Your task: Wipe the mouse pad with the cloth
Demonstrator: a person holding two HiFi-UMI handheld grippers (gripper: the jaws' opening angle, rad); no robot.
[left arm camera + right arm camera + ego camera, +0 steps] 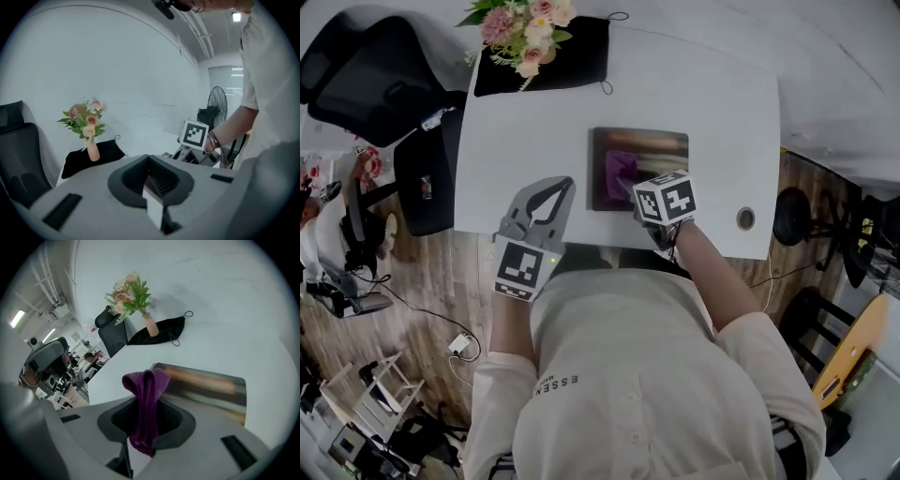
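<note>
Wiping seems about to start: right gripper [147, 423] clamps purple knitted cloth [145, 386] above dark rectangular mouse pad [208, 386]; left gripper [152, 179] sits closed, empty. Next: press down, sweep.

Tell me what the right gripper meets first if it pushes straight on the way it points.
Probably the mouse pad: the right gripper, shut on the purple cloth, points down at it, so the cloth would touch its surface first. Depth is hard to judge.

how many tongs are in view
2: left tongs, shut and empty, over the desk's near edge; right tongs over the mouse pad, shut on the purple cloth. None seem hidden.
</note>
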